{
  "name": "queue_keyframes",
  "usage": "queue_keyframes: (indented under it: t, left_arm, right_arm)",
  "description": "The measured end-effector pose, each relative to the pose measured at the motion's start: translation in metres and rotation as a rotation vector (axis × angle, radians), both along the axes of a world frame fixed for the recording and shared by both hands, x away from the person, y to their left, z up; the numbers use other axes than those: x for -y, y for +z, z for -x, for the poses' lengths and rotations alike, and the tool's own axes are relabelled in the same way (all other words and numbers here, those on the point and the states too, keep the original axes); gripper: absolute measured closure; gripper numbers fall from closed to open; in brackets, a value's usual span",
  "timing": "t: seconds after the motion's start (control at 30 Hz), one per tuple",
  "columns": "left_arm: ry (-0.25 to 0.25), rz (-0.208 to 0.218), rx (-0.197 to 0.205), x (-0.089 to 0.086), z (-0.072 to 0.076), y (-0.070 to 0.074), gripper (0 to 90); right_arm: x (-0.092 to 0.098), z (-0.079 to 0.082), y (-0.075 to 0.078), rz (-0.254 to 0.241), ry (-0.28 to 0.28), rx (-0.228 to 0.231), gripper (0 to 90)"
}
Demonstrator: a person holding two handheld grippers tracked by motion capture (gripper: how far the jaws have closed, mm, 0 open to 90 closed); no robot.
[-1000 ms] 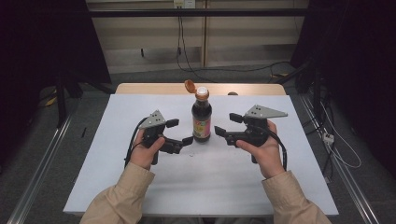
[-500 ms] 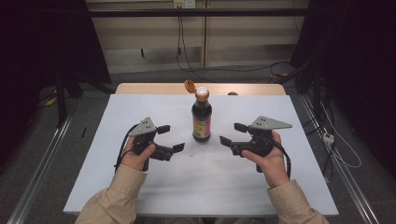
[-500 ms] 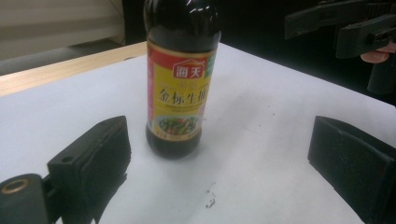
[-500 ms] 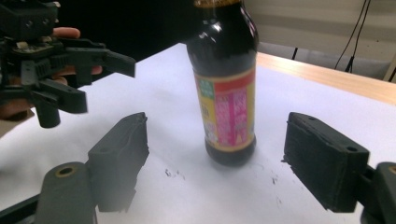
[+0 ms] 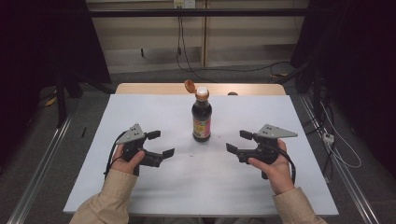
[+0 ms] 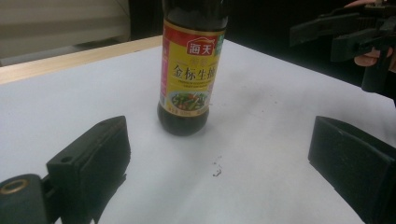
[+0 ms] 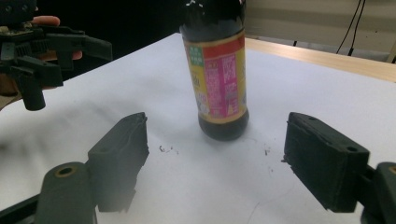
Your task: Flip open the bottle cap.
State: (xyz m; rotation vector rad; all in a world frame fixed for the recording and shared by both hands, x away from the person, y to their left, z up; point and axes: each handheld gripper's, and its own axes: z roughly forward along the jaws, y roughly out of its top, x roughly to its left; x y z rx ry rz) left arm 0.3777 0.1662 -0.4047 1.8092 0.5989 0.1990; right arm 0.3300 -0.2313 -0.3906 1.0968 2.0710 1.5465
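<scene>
Upright near the middle of the white table (image 5: pixel 140 186): a dark soy sauce bottle (image 5: pixel 201 116), orange flip cap (image 5: pixel 189 86) hinged open. Flanked by left gripper (image 5: pixel 161 143) and right gripper (image 5: pixel 239 141), both spread wide, empty, well apart from the glass. Between jaws and bottle, only bare tabletop with a few dark specks (image 6: pixel 216 171). Behind, cables (image 5: pixel 187 65) across the floor.

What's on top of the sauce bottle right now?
The bottle has its orange flip cap hinged open and tipped back to the left, leaving the pale spout bare. Whether the spout is sealed cannot be seen.
</scene>
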Motion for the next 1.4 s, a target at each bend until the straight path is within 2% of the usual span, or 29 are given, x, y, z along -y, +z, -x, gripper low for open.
queue_keyframes:
  t: [0.1, 0.63, 1.07, 1.4]
  left_arm:
    - [0.006, -0.005, 0.008, -0.003, 0.003, -0.001, 5.3]
    - [0.039, -0.019, -0.015, -0.024, 0.011, -0.01, 5.3]
    - [0.054, -0.028, -0.005, -0.044, 0.021, -0.014, 5.2]
    - [0.063, -0.036, -0.013, -0.056, 0.027, -0.018, 5.2]
  right_arm:
    - [0.003, 0.003, -0.006, -0.003, -0.002, -0.008, 22.1]
    - [0.02, 0.02, -0.029, -0.003, -0.015, -0.027, 23.0]
    - [0.033, 0.033, -0.037, 0.008, -0.033, -0.026, 22.3]
    - [0.039, 0.04, -0.042, 0.018, -0.042, -0.018, 21.9]
